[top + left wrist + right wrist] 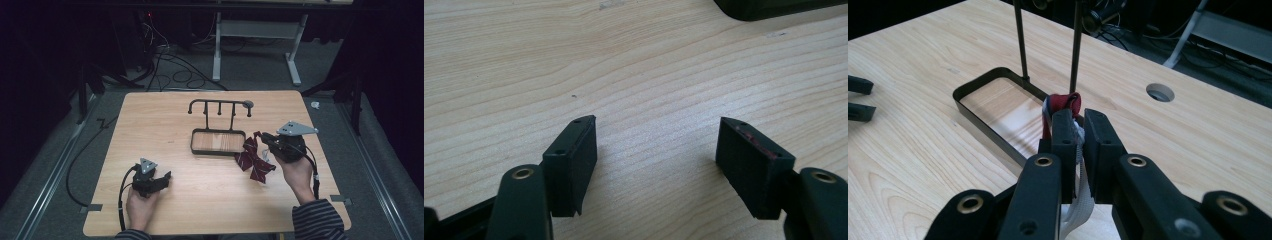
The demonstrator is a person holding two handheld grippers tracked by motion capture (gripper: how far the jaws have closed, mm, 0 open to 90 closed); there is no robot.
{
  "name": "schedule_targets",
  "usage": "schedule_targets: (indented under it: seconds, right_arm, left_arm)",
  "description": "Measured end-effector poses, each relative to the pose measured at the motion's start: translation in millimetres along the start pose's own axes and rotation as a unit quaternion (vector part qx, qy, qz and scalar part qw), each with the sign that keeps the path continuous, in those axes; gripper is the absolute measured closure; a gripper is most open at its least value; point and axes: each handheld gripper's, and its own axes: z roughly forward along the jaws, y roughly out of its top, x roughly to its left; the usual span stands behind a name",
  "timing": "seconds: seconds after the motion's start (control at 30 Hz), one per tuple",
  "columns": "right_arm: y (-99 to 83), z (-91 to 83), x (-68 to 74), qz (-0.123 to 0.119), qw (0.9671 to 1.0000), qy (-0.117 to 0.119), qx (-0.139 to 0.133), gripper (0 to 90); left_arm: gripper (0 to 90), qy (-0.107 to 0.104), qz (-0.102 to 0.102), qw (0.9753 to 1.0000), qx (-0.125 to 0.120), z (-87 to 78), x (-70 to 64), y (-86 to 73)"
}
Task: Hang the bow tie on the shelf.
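My right claw (1079, 131) pinches the red striped bow tie (254, 159) at its knot, near the table's right edge beside the rack (218, 131). It looks soft, light and floppy. My left claw (656, 150) gapes wide.

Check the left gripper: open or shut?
Open. The left gripper has its fingers spread wide over bare table, nothing between them.
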Motion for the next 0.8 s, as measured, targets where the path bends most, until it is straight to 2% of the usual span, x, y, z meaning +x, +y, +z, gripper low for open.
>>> schedule_targets:
  seconds: [0.8]
  right_arm:
    - [30.2, -5.2, 10.8, -0.011, 0.9987, 0.037, -0.032, 85.8]
  left_arm:
    - [33.3, -0.001, -0.001, 1.0000, -0.001, 0.1, 0.1, -0.1]
